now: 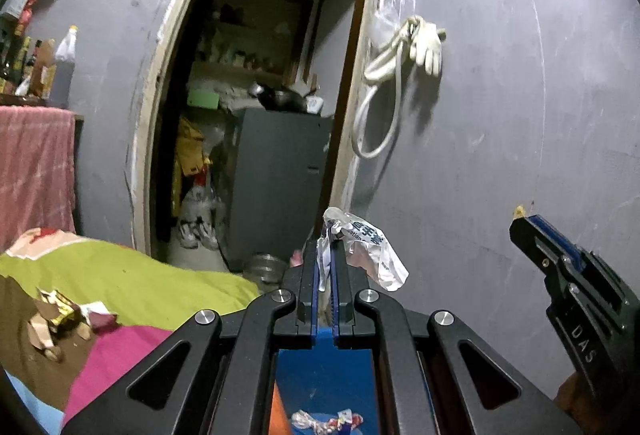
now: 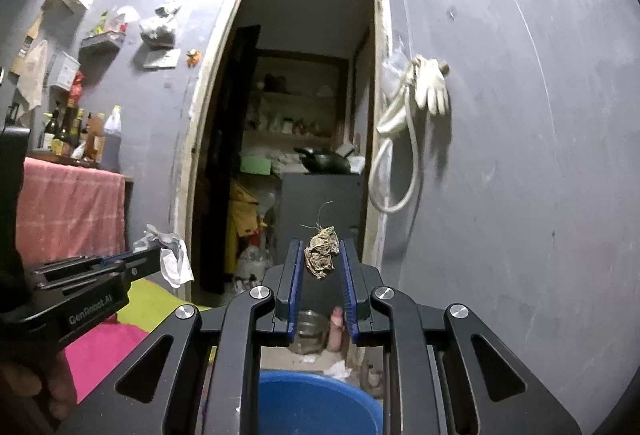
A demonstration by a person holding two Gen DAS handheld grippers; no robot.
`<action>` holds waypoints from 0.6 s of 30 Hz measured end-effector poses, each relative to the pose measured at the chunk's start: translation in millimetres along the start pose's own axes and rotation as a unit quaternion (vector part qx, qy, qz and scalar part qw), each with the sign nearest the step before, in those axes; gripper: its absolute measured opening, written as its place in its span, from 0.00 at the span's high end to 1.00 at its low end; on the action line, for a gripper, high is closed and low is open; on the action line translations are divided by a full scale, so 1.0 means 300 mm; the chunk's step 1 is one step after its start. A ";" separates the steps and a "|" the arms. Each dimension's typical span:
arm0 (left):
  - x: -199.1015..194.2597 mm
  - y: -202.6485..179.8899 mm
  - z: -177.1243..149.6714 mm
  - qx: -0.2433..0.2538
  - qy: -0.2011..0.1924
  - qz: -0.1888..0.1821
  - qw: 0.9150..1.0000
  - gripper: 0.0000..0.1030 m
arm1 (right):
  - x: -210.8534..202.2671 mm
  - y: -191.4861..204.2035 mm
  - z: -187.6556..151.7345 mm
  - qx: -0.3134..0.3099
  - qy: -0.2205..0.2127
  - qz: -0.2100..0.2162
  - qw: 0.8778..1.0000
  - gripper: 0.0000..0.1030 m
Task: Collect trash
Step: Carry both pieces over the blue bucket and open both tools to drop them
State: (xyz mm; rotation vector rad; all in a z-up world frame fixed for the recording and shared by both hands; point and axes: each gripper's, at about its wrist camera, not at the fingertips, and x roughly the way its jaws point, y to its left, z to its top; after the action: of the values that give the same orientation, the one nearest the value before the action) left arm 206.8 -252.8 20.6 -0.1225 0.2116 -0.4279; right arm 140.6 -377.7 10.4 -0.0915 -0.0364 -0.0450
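My left tool (image 1: 328, 255) is clamped on a white wrapper (image 1: 368, 255), right tool (image 2: 320, 255) on a brown wad (image 2: 321, 251) (blue bucket rim (image 2: 320, 395) only shows clearly from the right).

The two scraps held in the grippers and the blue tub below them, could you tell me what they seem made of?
White scrap: thin printed plastic film or paper, crinkled, faintly glossy. Brown wad: probably crumpled paper or dry leaf, matte, creased, with a stray fibre. Blue tub: likely moulded plastic, smooth, even colour.

We are looking at a lived-in home: grey walls (image 2: 520, 155), a bed with bright sheets (image 1: 132, 275), bottles (image 2: 80, 135) on a cloth-draped stand, and a doorway (image 2: 304, 115) showing a wok (image 2: 324, 160) and cluttered shelves.
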 end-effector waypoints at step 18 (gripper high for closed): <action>0.230 0.008 -0.131 -0.027 0.143 -0.018 0.989 0.93 | 0.133 -0.098 -0.188 0.053 0.109 0.006 0.993 0.82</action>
State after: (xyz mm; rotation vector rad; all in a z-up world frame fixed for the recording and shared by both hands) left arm 260.0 -282.7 -30.3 -0.1183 0.5036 -0.4744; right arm 181.0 -413.8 -41.4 0.0203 0.1803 -0.0398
